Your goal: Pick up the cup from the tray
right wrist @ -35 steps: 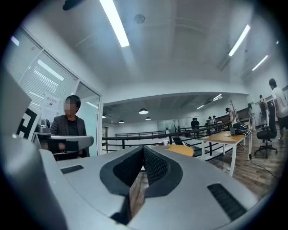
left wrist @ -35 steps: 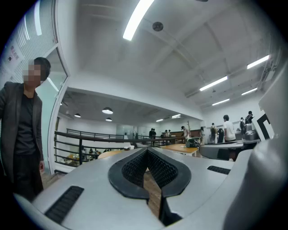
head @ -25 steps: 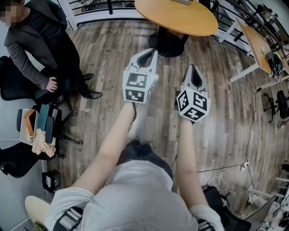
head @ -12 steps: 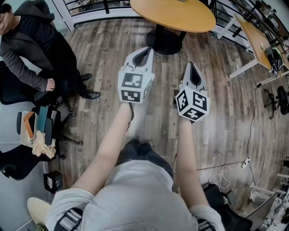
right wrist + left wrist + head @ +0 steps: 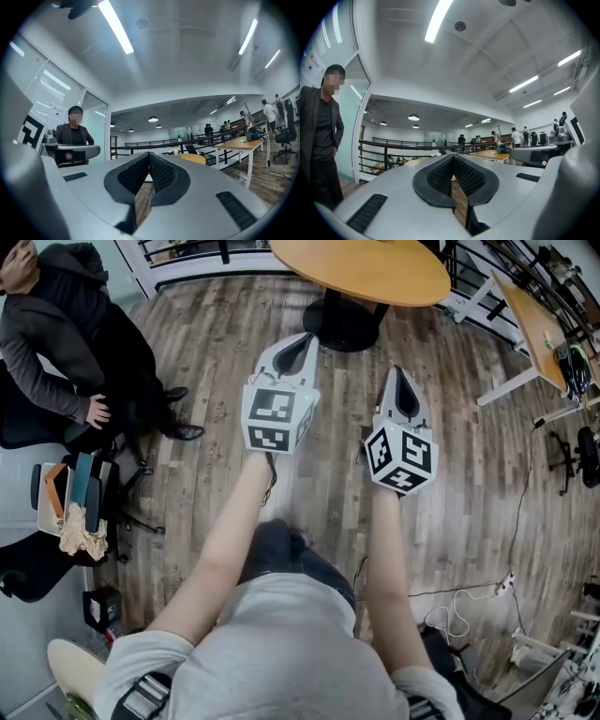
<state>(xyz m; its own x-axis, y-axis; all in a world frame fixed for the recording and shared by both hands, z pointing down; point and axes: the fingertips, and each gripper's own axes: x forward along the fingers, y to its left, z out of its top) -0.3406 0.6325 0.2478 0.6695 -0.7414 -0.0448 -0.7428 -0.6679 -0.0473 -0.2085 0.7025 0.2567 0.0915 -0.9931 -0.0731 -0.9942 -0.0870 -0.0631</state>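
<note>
Left gripper (image 5: 304, 337): jaws closed tip to tip, nothing between them, only floor showing through the gap behind the tips. Right gripper (image 5: 402, 372): same, jaws pressed together, empty. Neither touches anything.

Both are held level out in front of the body on bare forearms, pointing toward the round wooden table (image 5: 366, 273). They sit side by side, close but apart, the left one slightly further forward. The marker cube (image 5: 277, 418) on the left one faces up at the head camera, and so does the right cube (image 5: 401, 457). Below them is wood plank floor (image 5: 216, 446).

Cup: cannot tell where it is from any of these views; same for the tray.

A seated person in dark clothes (image 5: 66, 334) is at far left. An office chair piled with items (image 5: 70, 507) stands just below them. A desk (image 5: 534, 329) is at upper right.
</note>
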